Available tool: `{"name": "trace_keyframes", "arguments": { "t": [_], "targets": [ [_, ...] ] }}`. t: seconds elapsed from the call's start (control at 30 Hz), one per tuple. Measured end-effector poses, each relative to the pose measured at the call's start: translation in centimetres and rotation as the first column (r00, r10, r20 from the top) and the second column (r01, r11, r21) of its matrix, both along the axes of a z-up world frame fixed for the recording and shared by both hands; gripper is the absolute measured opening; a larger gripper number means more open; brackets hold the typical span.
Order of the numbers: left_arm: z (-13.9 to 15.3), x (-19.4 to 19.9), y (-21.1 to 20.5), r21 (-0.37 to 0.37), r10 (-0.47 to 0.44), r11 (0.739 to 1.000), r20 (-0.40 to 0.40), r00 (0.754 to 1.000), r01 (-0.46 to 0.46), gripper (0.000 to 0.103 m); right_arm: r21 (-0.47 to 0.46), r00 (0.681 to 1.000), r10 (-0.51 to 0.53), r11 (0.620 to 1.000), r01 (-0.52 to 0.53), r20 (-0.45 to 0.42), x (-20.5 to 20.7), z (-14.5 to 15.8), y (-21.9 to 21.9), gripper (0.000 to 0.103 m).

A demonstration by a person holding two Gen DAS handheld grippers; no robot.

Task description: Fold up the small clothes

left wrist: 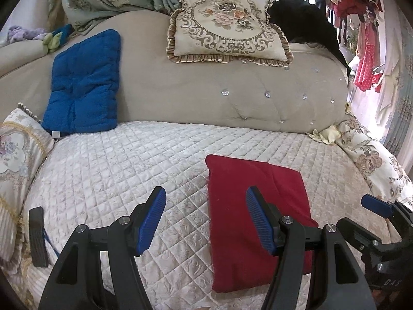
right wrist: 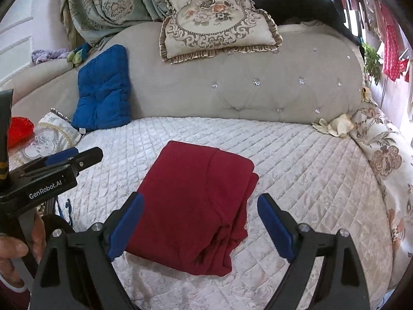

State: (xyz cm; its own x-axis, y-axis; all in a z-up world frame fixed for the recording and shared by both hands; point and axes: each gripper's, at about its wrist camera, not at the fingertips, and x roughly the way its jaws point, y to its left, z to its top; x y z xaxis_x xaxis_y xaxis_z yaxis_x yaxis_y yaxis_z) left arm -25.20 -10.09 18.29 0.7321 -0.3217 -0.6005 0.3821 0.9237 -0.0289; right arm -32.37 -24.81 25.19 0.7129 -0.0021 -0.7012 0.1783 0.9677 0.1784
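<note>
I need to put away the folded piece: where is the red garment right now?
The red garment lies folded on the white quilted cover, in front of both open grippers, the blue cushion far to its left.

The dark red garment (right wrist: 191,209) is lying flat on the white quilted bed cover (right wrist: 296,170), already folded into a neat rectangular bundle. Its layered edges are stacking up along the right side and near corner, a curved seam is running across the top layer, and nothing is touching it.
</note>
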Motion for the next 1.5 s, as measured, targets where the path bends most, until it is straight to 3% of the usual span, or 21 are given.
{"name": "trace_keyframes", "arguments": {
  "t": [0.6, 1.0, 1.5],
  "targets": [
    [-0.5, 0.4, -0.6, 0.017, -0.011, 1.000, -0.017, 1.000, 0.012, 0.044, 0.006, 0.999, -0.024, 1.000, 0.024, -0.027, 0.9, -0.9, 0.1, 0.094],
    [-0.6, 0.9, -1.4, 0.036, -0.013, 0.999, -0.002, 1.000, 0.013, 0.044, -0.070, 0.999, -0.020, 0.997, 0.018, -0.028, 1.9, -0.9, 0.6, 0.097],
    [-0.9, 1.6, -2.1, 0.041, -0.020, 0.999, -0.005, 1.000, 0.021, 0.044, -0.044, 0.997, -0.066, 0.997, 0.064, -0.040, 2.3, -2.0, -0.8, 0.097]
  ]
}}
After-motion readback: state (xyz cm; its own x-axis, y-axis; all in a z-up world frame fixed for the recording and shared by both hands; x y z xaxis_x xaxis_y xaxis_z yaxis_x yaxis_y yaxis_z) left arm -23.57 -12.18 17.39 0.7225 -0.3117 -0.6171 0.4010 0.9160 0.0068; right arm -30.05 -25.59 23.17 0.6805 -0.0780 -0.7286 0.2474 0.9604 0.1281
